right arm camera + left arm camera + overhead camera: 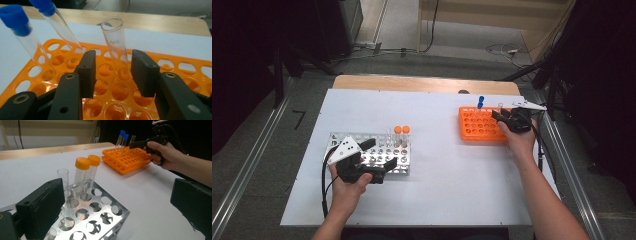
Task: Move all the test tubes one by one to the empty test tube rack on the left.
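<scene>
1. The right gripper point(113, 72) is seen low in the right gripper view, its jaws partly open around the open tube point(115, 46); a gap shows on both sides, so nothing is gripped yet.
2. That tube is found standing in the orange rack point(482, 125) at the right of the high view, near two blue-capped tubes point(18, 30) in the upper left of the right gripper view.
3. The left gripper point(377, 155) is held wide open and empty at the steel rack point(402, 155), lower left of the high view.
4. Two orange-capped tubes point(86, 173) and one clear tube point(63, 178) are already seated in the steel rack.
5. Judged progress: the grasp is only set up; closing, lifting and whatever transfer follows are left.
</scene>
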{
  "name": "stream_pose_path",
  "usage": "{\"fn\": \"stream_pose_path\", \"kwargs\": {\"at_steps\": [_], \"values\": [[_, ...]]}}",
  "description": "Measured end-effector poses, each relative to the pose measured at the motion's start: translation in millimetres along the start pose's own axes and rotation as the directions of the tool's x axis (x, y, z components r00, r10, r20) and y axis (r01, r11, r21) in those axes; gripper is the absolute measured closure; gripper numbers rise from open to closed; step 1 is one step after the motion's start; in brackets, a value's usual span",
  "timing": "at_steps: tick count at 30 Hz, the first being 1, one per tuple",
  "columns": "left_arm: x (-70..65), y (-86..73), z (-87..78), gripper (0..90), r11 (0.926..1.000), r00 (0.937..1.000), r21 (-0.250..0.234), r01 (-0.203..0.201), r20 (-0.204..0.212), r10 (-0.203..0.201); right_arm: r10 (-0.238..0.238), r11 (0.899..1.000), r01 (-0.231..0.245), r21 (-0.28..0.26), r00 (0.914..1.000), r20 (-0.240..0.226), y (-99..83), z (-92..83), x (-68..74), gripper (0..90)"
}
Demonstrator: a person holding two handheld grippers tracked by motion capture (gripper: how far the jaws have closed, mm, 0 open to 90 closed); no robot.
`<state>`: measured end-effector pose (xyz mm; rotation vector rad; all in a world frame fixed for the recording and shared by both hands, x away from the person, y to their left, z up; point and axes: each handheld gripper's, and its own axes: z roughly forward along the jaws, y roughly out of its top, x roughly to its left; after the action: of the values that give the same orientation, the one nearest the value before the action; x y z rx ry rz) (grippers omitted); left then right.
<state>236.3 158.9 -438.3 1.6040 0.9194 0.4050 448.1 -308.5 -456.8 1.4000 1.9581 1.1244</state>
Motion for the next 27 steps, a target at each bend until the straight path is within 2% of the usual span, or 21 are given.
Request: {"fn": "stream_pose_path", "kwargs": {"at_steps": [5, 8, 12, 15, 18, 23, 27], "values": [[0.0, -0.5, 0.5, 0.0, 1.0000, 1.0000, 0.001, 0.003, 0.003, -0.003, -0.001, 0.999, -0.001, 0.036, 0.9986, 0.053, -2.4, 10.8, 1.8, 60.2], [1.0, -1.1, 0.4, 0.0, 1.0000, 1.0000, 0.003, 0.007, 0.000, -0.007, -0.008, 1.000, 0.006, 0.024, 0.9970, 0.077, -2.7, 12.4, 2.9, 62.6], [1.3, -1.7, 0.7, 0.0, 1.0000, 1.0000, 0.005, 0.009, -0.002, -0.009, -0.021, 1.000, 0.020, 0.009, 0.9934, 0.113, -4.7, 14.3, 4.8, 70.9], [0.8, -1.5, 0.4, 0.0, 1.0000, 1.0000, 0.004, 0.007, -0.002, -0.007, -0.018, 1.000, 0.018, 0.002, 0.9924, 0.122, -4.4, 14.2, 3.8, 73.7], [0.3, -0.9, -0.2, 0.0, 1.0000, 1.0000, 0.000, 0.006, -0.003, -0.006, -0.007, 1.000, 0.008, -0.009, 0.9929, 0.119, -3.9, 12.3, 1.8, 73.9], [0.3, -0.3, -1.1, 0.0, 1.0000, 1.0000, 0.000, 0.002, -0.006, -0.002, -0.033, 0.996, 0.041, -0.075, 0.9936, 0.108, 0.8, -0.8, 2.2, 74.0], [-0.8, 1.0, -1.6, 0.0, 1.0000, 1.0000, -0.005, -0.005, -0.004, 0.005, -0.020, 0.992, 0.029, -0.123, 0.9966, 0.080, 5.4, -15.8, 3.8, 74.0]]}}
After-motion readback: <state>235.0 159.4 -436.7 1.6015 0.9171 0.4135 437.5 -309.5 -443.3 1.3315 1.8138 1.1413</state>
